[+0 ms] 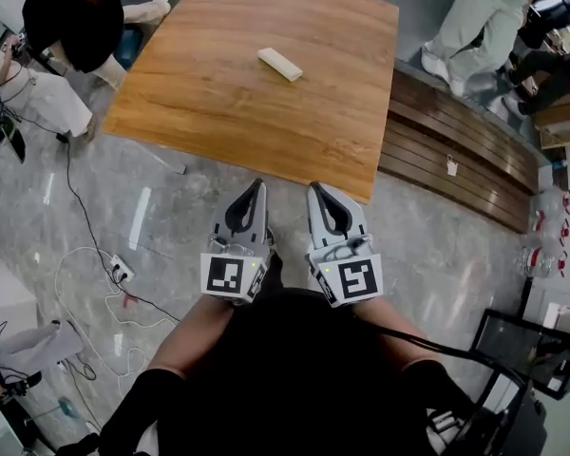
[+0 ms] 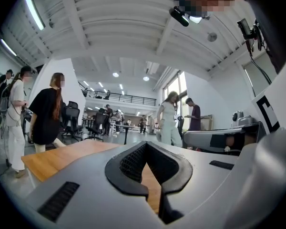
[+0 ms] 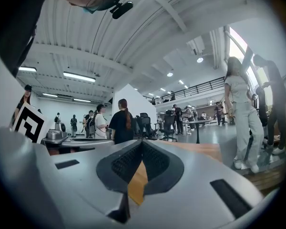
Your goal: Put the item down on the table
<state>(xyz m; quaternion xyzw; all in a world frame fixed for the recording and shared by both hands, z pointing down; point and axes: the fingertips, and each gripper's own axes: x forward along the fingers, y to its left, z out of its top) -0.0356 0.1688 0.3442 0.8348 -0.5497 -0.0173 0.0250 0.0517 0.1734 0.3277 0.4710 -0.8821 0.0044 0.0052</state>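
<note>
A pale oblong block (image 1: 280, 64) lies flat on the wooden table (image 1: 228, 112), toward its far middle. Both grippers are held side by side close to the person's body, short of the table's near edge and pointing level at it. My left gripper (image 1: 257, 184) is shut with nothing between its fingertips, and my right gripper (image 1: 315, 188) is shut and empty too. In the left gripper view the jaws (image 2: 145, 143) meet at their tips over the tabletop (image 2: 52, 159). The right gripper view shows the same, with the tips (image 3: 142, 141) together and the table's wood (image 3: 200, 149) beyond them.
Cables and a power strip (image 1: 120, 271) lie on the grey floor at the left. A slatted wooden platform (image 1: 456, 150) runs along the table's right side. People stand and sit round the table's far side (image 1: 66, 17). A black frame (image 1: 522, 350) stands at the lower right.
</note>
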